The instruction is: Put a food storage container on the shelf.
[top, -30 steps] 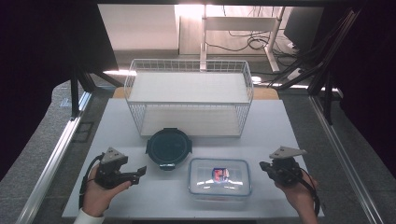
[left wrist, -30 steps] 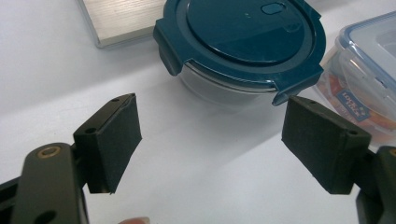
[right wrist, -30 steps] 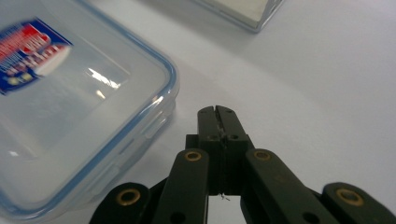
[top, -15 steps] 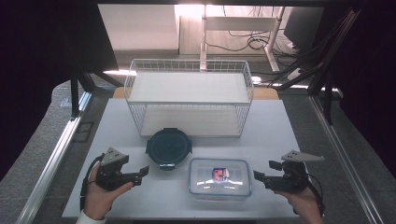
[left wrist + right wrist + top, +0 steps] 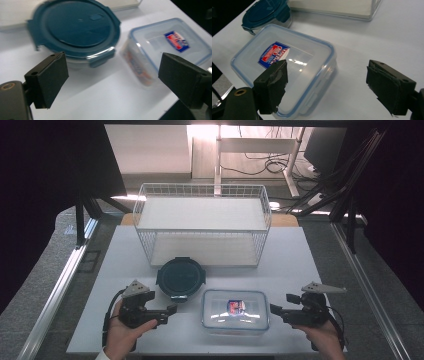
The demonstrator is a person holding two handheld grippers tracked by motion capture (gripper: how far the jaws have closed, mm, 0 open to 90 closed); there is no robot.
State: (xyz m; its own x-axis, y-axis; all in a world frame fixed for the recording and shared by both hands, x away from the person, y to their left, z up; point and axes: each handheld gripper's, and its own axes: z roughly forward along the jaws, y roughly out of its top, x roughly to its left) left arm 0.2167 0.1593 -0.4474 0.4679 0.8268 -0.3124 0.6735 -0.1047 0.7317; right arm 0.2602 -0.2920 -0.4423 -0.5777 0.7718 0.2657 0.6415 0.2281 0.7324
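White table [image 5: 300, 265] carrying three items: a white wire basket [image 5: 202, 227] sitting at the far middle; a round container with a dark teal lid [image 5: 180, 278] resting just in front of the basket; a clear rectangular container with a blue-edged lid and a red-and-blue label [image 5: 235, 311] lying near the front edge, just beside the round one

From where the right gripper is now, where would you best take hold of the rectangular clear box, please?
Probably across the near short end of the clear box, coming in level from its right side: the right gripper already points at it with open fingers, and the box lies flat, its lid on.
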